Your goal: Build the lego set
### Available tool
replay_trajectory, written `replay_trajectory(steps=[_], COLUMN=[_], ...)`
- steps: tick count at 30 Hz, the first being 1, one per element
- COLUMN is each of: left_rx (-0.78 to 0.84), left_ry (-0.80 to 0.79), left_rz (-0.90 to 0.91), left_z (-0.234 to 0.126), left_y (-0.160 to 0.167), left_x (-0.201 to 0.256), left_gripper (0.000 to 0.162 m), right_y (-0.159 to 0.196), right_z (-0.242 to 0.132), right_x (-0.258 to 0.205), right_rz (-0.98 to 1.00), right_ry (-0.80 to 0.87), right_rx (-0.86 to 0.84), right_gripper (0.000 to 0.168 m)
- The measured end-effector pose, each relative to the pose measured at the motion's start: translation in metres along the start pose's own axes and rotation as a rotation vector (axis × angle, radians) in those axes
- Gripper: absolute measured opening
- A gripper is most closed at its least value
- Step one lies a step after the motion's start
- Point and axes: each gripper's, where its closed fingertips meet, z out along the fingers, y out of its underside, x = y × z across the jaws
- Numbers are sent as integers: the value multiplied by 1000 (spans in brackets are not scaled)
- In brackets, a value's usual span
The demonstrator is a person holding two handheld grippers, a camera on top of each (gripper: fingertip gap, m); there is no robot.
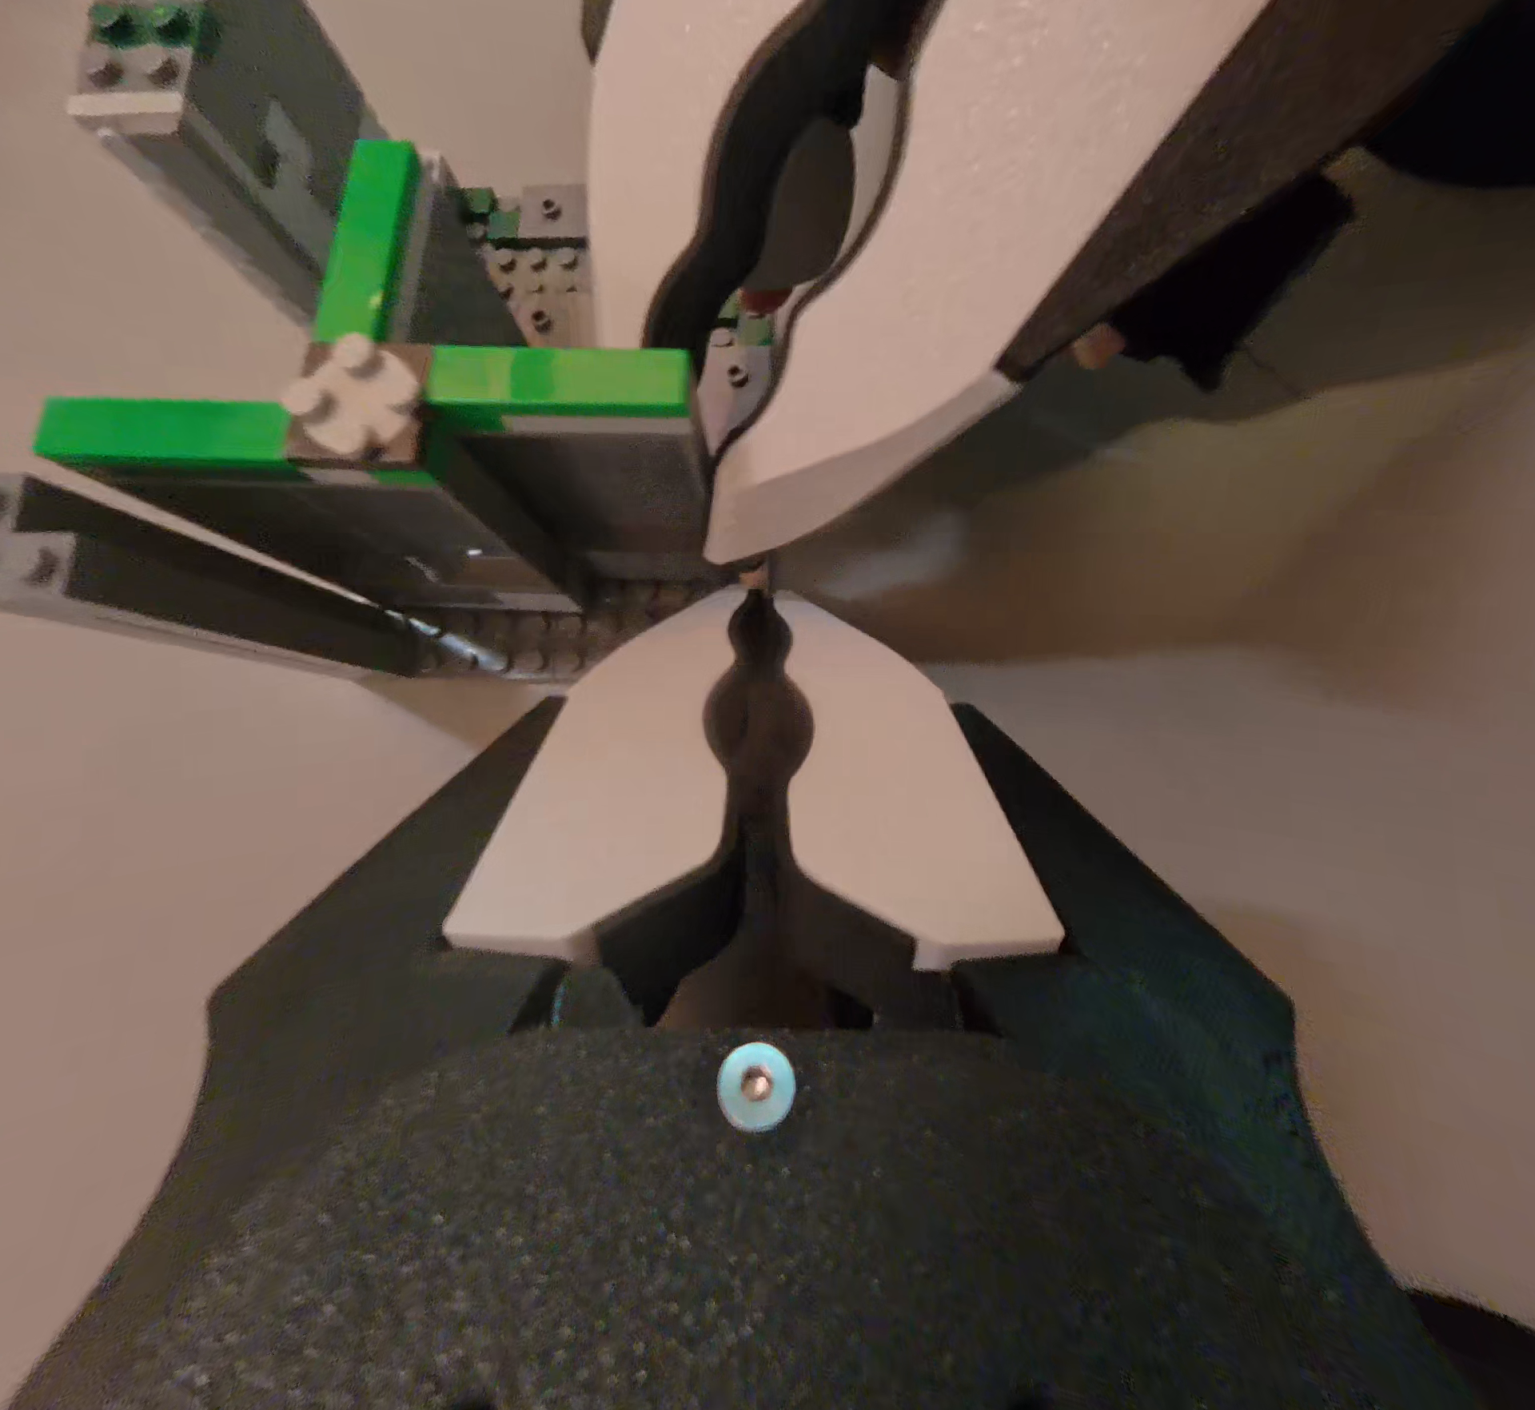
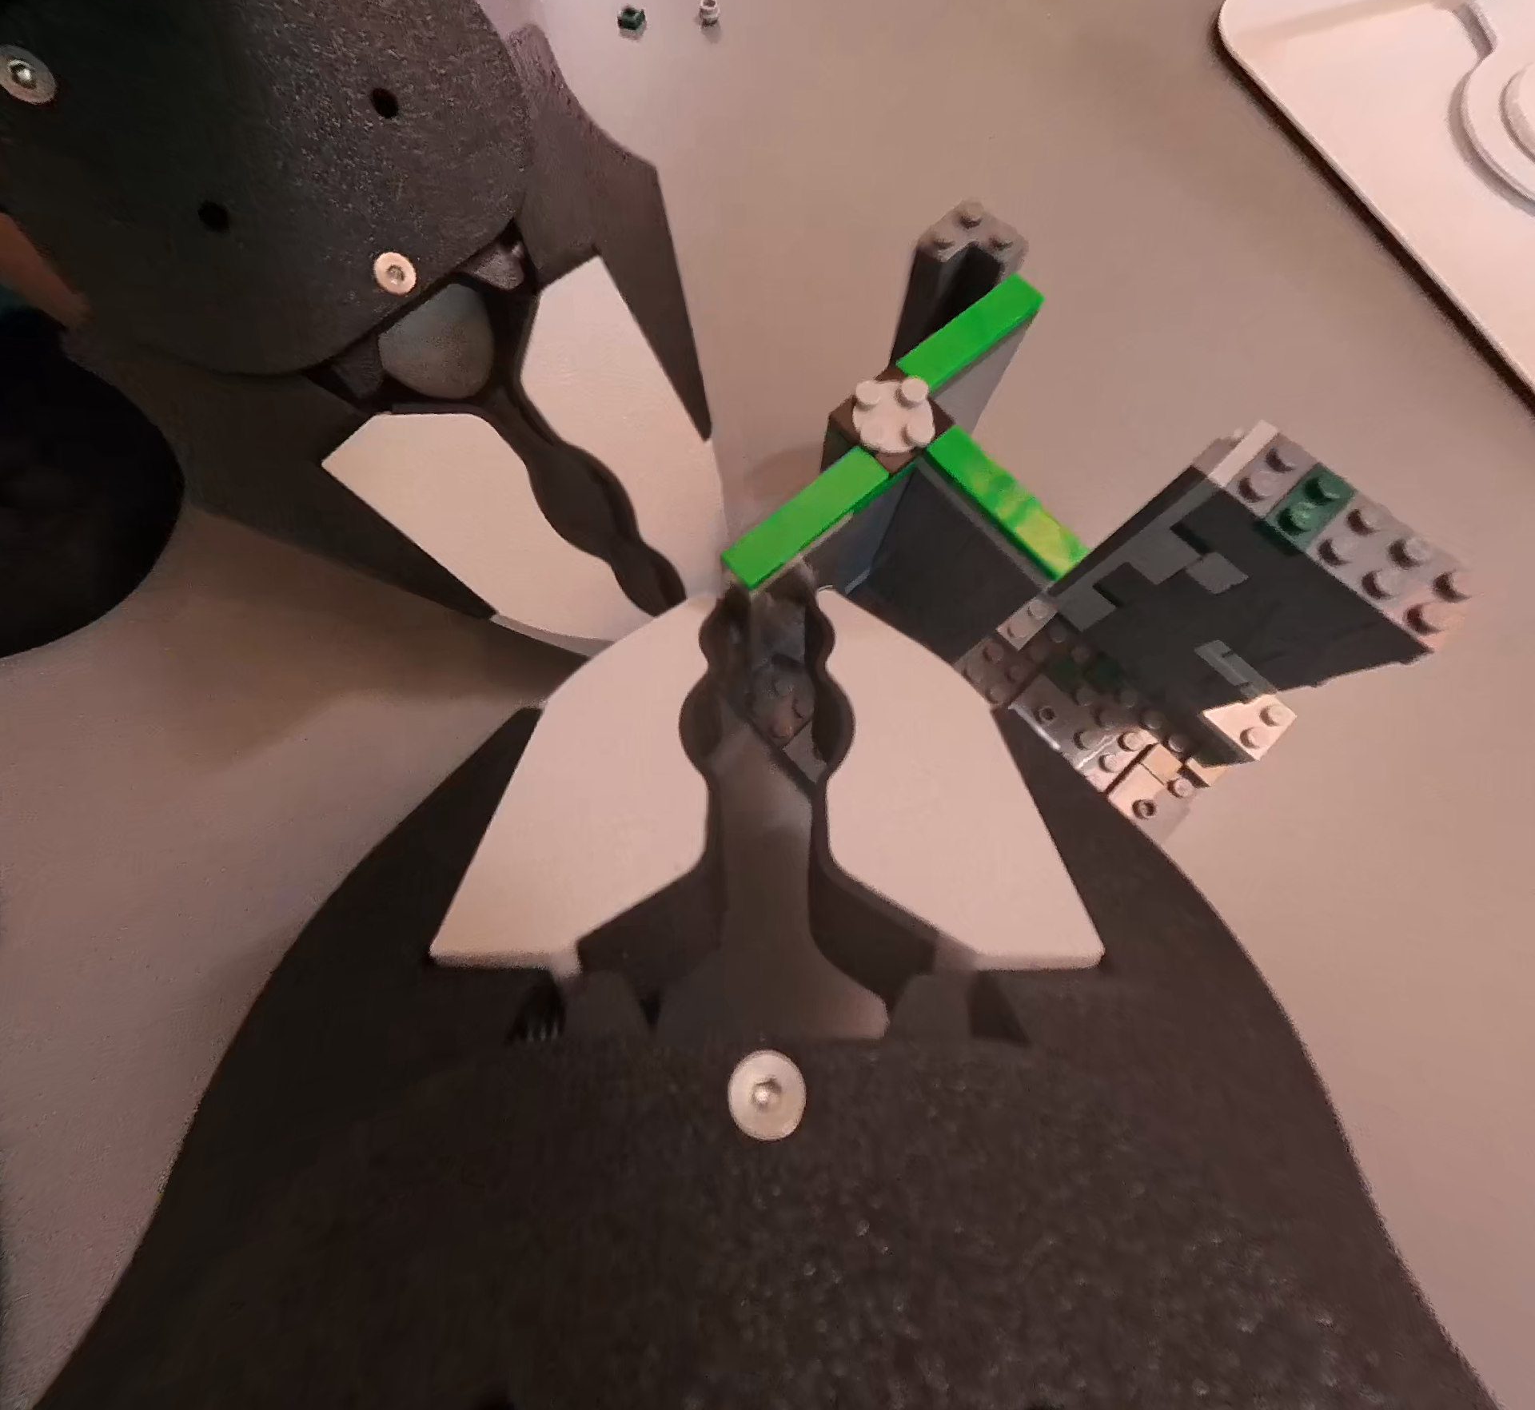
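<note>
On the pale worktop (image 2: 997, 83), the left tongs (image 1: 754, 599) are pinched almost shut at the near edge of the lego build (image 1: 498, 457); whether they grip anything I cannot tell. In the middle, green tiles (image 2: 831, 515) meet at a round grey stud piece (image 2: 893, 411). The right tongs (image 2: 768, 614) are closed on the build's studded grey base. Farther right sits a white tray (image 2: 1329, 124).

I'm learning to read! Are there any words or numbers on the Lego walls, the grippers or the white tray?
None to read: the Lego build, the left gripper, the right gripper and the white tray show no words or numbers. The two tiny loose pieces are too small to tell.
</note>
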Motion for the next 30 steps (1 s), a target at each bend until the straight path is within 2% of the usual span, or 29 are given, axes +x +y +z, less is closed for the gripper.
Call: replay_trajectory(steps=[3, 6, 12, 16, 19, 21, 30], left_rx=[-10, -7, -2, -20, -31, -32, -29], left_ry=[-91, -53, -58, -85, -92, -93, -99], left_rz=[31, -18, -11, -2, 14, 18, 22], left_z=[-1, -4, -9, -10, -9, -9, -8], left_y=[2, 4, 6, 8, 10, 10, 10], left_x=[-10, -13, -14, -21, -22, -21, -21], left_gripper=[0, 0, 12, 19, 16, 14, 12], right_y=[4, 3, -3, -8, -10, -11, -8], right_z=[0, -1, -6, 3, 10, 12, 8], right_x=[-3, -3, 0, -6, 0, 3, 6], right_rz=[-67, -70, -17, 68, 92, 109, 41], right_ry=[-13, -10, 3, 1, 53, 64, 70], right_rx=[-35, -41, -20, -30, -34, -31, -62], right_gripper=[11, 10, 16, 25, 26, 19, 14])
